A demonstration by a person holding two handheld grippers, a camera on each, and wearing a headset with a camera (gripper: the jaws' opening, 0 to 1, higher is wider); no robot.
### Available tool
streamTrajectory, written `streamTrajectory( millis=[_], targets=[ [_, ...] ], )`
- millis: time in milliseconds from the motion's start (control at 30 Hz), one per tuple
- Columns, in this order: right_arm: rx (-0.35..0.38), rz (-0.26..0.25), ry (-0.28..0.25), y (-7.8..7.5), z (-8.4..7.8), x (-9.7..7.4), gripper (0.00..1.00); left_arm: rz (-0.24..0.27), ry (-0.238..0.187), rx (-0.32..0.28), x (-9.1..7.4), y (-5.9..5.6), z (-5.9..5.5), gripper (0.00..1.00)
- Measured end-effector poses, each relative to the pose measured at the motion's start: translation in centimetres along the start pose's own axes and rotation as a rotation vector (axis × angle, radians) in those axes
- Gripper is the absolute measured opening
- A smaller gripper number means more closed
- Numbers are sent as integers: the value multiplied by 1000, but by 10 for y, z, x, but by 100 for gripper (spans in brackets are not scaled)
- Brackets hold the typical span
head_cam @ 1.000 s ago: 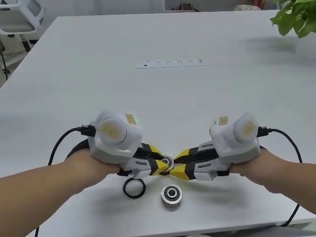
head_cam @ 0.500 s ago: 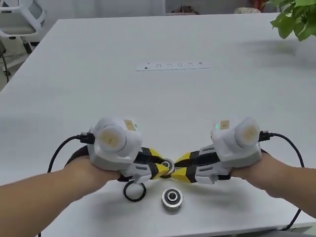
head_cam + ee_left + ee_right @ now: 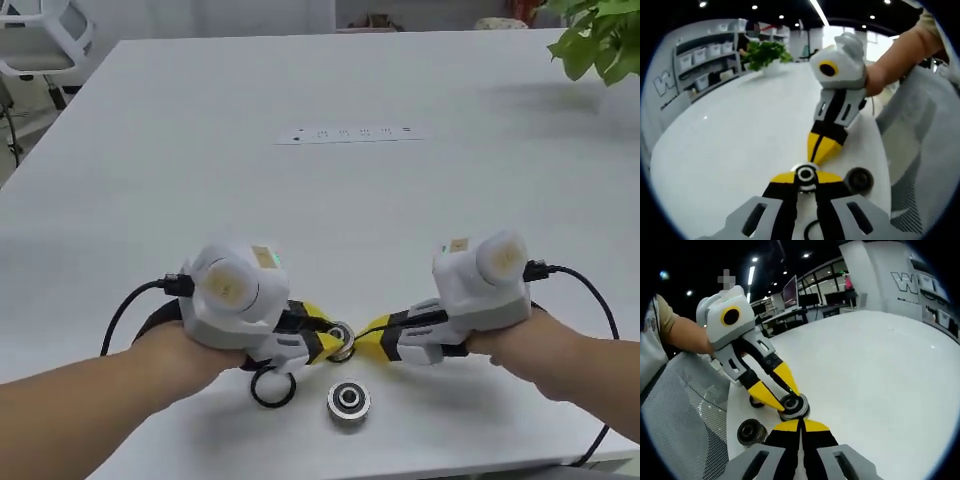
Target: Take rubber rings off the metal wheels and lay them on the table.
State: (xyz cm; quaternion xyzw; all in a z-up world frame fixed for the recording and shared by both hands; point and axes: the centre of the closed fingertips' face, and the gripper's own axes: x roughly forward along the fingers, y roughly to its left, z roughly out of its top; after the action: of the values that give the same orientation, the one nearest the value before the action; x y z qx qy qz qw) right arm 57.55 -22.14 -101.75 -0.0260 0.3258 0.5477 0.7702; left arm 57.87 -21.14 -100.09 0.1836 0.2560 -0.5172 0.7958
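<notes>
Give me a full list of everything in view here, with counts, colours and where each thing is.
Table: one, white, under everything.
Socket strip: one, white, set in mid-table.
Plant: one, green, far right corner.
Chair: one, white, beyond the far left corner.
Rubber ring: one, black, flat on the table below the left tool.
Loose wheel: one, silver, on the table near the front edge.
Held wheel: one, silver, above the table between the two tools.
Cables: two, black, trailing from the tools.
Left tool: one, white, black and yellow, gripping the held wheel.
Right tool: one, same colours, jaws together, tips at the held wheel.
</notes>
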Motion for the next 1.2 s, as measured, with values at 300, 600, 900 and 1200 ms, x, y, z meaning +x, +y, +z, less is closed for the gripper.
streamTrajectory(
  millis=[300,600,900,1200],
  targets=[
    [131,13,-42,-3,2,-4,0,14,13,12,0,0,-1,13],
    [219,24,-75,-3,3,-5,0,18,21,12,0,0,-1,12],
    [297,43,-128,2,12,-7,0,20,26,14,0,-1,-1,12],
    [331,61,-144,2,15,-7,0,22,32,16,0,-1,-1,12]
  ],
)
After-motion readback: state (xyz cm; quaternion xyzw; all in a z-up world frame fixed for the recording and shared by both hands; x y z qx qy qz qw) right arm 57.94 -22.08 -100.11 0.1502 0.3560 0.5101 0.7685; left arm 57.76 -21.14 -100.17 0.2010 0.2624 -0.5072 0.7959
